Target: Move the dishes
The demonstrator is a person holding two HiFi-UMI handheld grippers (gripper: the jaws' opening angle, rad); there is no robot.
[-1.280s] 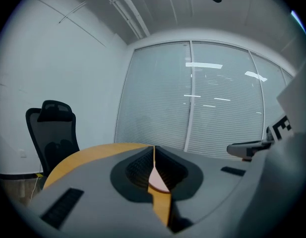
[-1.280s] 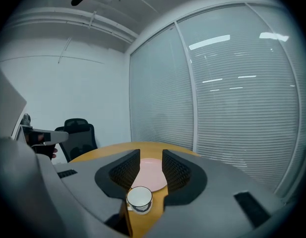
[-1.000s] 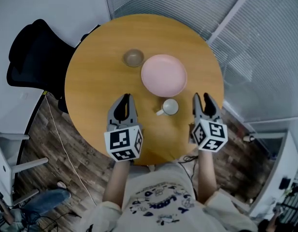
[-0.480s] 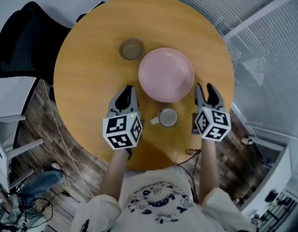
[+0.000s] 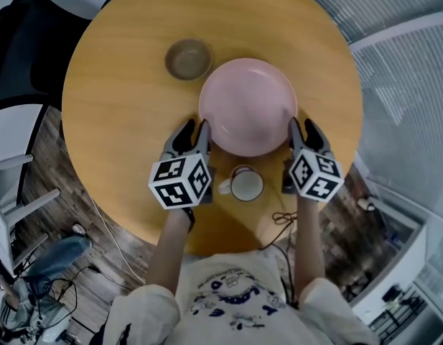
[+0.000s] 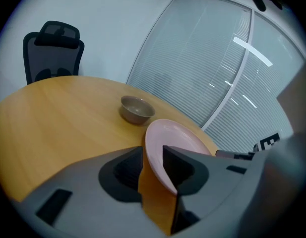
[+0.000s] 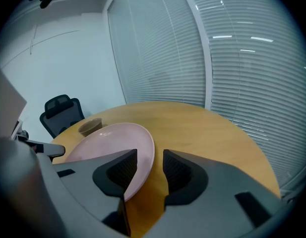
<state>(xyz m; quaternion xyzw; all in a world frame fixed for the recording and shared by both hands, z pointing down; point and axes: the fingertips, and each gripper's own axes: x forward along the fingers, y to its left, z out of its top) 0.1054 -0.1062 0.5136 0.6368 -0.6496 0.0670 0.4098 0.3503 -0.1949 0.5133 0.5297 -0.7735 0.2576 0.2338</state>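
A pink plate (image 5: 248,105) lies in the middle of the round wooden table (image 5: 120,99). My left gripper (image 5: 196,129) is at its left rim and my right gripper (image 5: 301,126) at its right rim. In the left gripper view the plate (image 6: 175,135) has its edge inside the left gripper (image 6: 153,152); bare table shows beside it, so the jaws stand open. In the right gripper view the right gripper (image 7: 150,157) has just been opening, with the plate (image 7: 113,140) rim between its jaws and a gap on one side. A brown bowl (image 5: 189,58) sits behind the plate.
A white mug (image 5: 246,185) stands on the table between my two hands, just in front of the plate. A black office chair (image 5: 20,42) is at the table's far left. Window blinds (image 7: 232,58) run behind the table. The bowl (image 6: 137,109) shows left of the plate.
Both grippers have moved forward and down, from beside the mug to the plate's two sides. The plate's rim now lies between each pair of jaws.
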